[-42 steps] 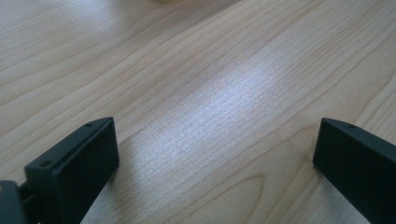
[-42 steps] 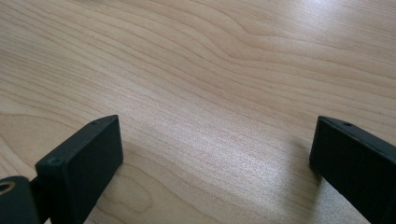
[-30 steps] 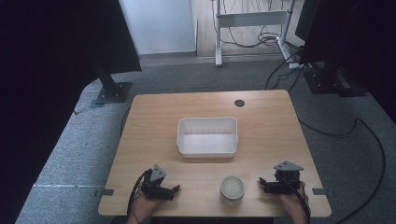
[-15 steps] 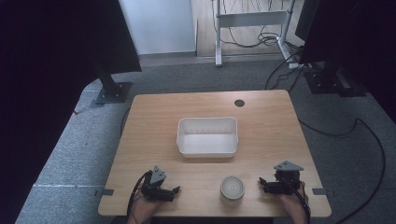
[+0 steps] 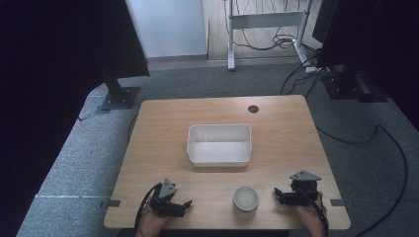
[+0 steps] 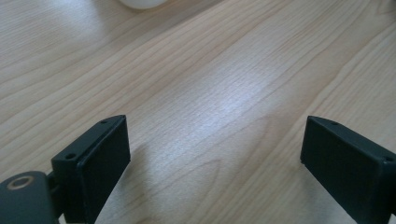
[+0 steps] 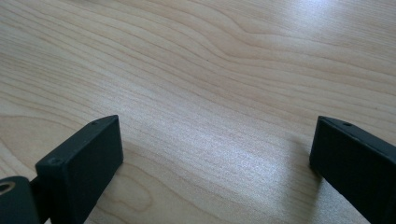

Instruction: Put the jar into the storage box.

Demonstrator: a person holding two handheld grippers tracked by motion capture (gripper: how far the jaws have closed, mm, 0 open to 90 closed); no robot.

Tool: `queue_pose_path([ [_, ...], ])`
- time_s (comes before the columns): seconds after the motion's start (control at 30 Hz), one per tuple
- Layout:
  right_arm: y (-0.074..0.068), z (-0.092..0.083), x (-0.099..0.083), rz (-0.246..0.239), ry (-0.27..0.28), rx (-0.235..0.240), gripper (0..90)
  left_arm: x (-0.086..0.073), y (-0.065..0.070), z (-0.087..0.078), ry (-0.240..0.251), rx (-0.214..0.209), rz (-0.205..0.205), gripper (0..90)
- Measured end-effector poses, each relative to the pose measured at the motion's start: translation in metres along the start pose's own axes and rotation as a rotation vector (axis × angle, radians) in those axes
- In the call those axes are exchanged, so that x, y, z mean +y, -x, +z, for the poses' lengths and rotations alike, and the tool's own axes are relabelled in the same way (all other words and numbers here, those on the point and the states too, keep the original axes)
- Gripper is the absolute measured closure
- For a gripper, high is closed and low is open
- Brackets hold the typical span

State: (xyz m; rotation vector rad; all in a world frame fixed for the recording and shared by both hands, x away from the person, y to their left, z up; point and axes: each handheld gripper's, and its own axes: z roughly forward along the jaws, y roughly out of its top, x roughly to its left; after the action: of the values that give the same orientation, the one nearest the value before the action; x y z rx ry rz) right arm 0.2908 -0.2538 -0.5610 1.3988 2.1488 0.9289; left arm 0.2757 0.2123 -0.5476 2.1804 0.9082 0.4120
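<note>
Wooden table [image 5: 163,148], white bin [image 5: 219,144], round jar [image 5: 245,199]

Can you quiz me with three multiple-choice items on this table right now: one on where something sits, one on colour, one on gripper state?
1. Where is the round lidded container?
A. inside the bin
B. between the two grippers, near the table's front edge
C. at the far left corner

2. What colour is the rectangular bin?
A. white
B. blue
C. black

3. What is the left gripper doing?
A. clamping the bin
B. holding the container
C. open, with bare table between its jaws

Answers: B, it sits between the left and right gripper; A, its walls are white; C, its jaws stand wide apart over wood.
</note>
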Motion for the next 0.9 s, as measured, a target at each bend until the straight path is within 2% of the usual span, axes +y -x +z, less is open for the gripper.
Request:
queue_pose_path([
  [0.33, 0.0, 0.0, 0.0, 0.0, 0.0, 0.0, 2.2, 0.009, 0.013, -0.008, 0.029, -0.05, 0.032, 7.7],
  [0.9, 0.0, 0.0, 0.0, 0.0, 0.0, 0.0, 2.2, 0.024, 0.035, -0.008, 0.069, -0.137, 0.069, 6.1],
])
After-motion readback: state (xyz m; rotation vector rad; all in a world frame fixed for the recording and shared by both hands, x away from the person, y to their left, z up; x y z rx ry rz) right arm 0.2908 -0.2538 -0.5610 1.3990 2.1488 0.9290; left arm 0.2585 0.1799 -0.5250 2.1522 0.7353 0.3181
